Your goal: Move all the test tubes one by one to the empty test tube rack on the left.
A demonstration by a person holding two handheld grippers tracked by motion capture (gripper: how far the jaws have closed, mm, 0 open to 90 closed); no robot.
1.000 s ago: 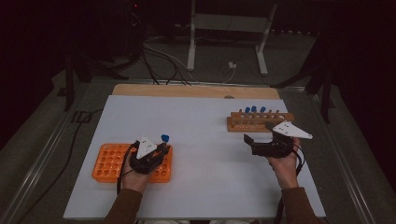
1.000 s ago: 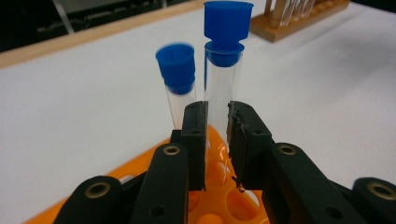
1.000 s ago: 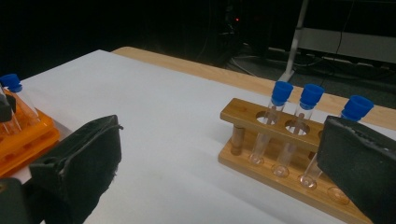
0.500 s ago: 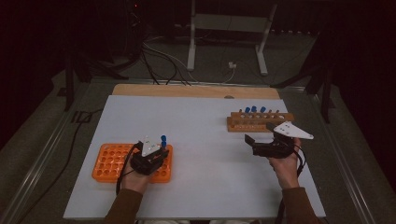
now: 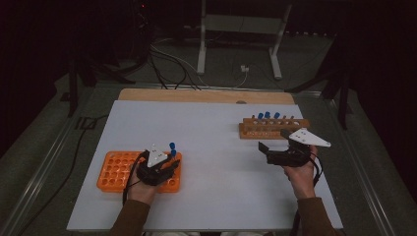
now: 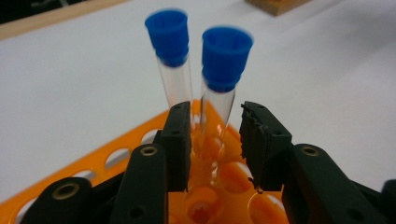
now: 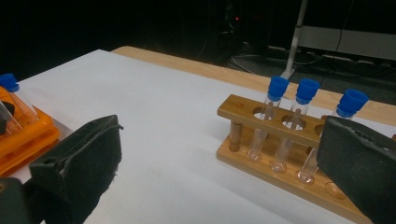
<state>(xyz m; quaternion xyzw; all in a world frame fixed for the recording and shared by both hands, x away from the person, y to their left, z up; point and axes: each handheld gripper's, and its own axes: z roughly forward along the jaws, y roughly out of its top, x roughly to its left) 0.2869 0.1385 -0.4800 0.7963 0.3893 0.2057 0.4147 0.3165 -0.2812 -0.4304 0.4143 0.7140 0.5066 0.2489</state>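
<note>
- Since a second ago, the left gripper (image 6: 215,140) has sunk toward the orange rack (image 5: 115,169), and its jaws have just been opening.
- Tube bottoms are hard to see inside the rack holes.
- Nearer tube (image 6: 223,74) is clear glass with a blue cap.
- It stands in the rack, between the jaws, let go.
- Right gripper (image 5: 275,147) is wide, holding nothing.

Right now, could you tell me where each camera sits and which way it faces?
High view: above the person's side, looking forward and down at the table; forearms and both grippers show.
Left gripper view: over its jaws, facing two blue-capped tubes in the orange rack.
Right gripper view: over wide-apart jaws, facing the wooden rack.
Both gripper views share the orange rack.
</note>
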